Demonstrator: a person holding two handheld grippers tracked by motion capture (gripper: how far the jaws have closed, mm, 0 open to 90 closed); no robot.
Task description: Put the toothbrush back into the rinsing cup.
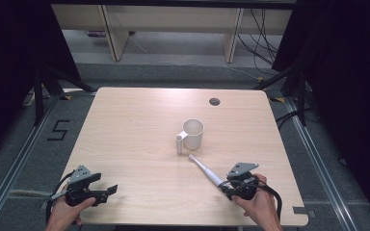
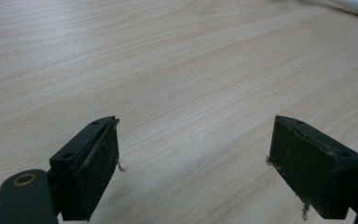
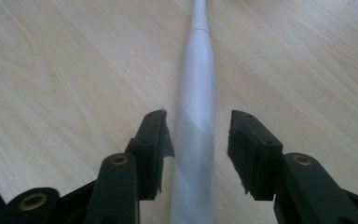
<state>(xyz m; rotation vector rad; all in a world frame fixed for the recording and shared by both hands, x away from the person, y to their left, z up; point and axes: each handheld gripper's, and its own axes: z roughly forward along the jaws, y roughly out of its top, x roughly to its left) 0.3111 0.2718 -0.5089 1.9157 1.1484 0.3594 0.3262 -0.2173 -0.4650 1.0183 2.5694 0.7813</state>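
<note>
In the high view, the right claw (image 1: 223, 185) sits near the worktop's (image 1: 139, 125) front right corner, held by the person's right hand (image 1: 256, 204), which comes in from the bottom edge with the wrist angled up and left. The claw points toward the middle of the worktop, along the electric toothbrush (image 1: 206, 171). The thick end of the toothbrush lies at the claw's tips, and its brush head points away, toward the cup (image 1: 193, 133) that stands farther off on the worktop. A small white tube (image 1: 178, 144) stands upright just beside the cup, on the side nearest the brush head. The left claw (image 1: 105, 191) is well apart from all this, near the front left corner, gripped by the left hand (image 1: 66, 211); it lies roughly level and points right.

In the left gripper view, the left claw (image 2: 193, 154) stands wide apart with only bare wood between its 2 pads.

In the right gripper view, the right claw (image 3: 196, 154) is partly apart, with the toothbrush (image 3: 196, 107) handle running straight out between the 2 pads. There is a clear gap on the right pad's side, and the left pad sits very close to the handle; I cannot tell whether it touches. The pads do not press on it. The handle lies on the wood and narrows to its neck far ahead of the claw.
</note>
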